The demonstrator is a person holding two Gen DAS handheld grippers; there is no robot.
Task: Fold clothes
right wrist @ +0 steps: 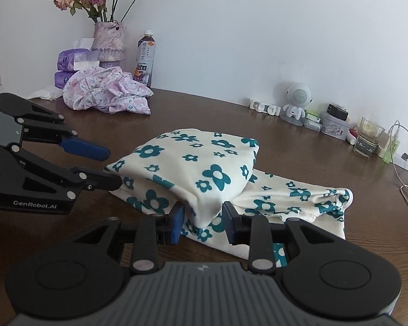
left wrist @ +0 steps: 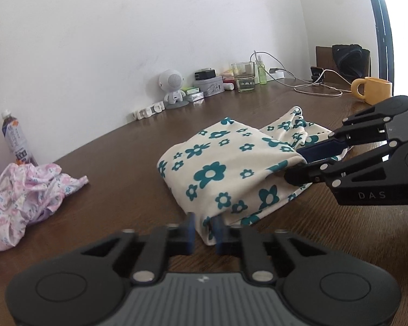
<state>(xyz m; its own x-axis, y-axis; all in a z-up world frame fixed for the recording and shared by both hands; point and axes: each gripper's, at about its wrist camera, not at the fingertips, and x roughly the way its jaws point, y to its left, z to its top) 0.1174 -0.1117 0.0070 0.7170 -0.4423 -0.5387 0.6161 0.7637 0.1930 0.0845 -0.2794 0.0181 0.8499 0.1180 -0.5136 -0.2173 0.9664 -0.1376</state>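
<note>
left gripper (left wrist: 203,231): standing open, fingers straddling a corner of the folded cloth (left wrist: 217,163)
right gripper (right wrist: 202,224): gaping around another corner
cloth: lying folded on the table (left wrist: 122,190)

garments: 2; one cream with teal flowers (right wrist: 204,168), one pink floral (right wrist: 108,92)
grippers: 2; left (left wrist: 202,229), right (right wrist: 202,224)
bottles of tea: 1 (right wrist: 145,58)
vases: 1 (right wrist: 109,42)
mugs: 1, yellow (left wrist: 372,89)
glasses: 1 (left wrist: 243,76)
round speaker figures: 1 (left wrist: 172,87)

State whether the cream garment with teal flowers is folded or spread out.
Folded: the cream garment lies in stacked layers, one panel doubled over another on the table.
</note>
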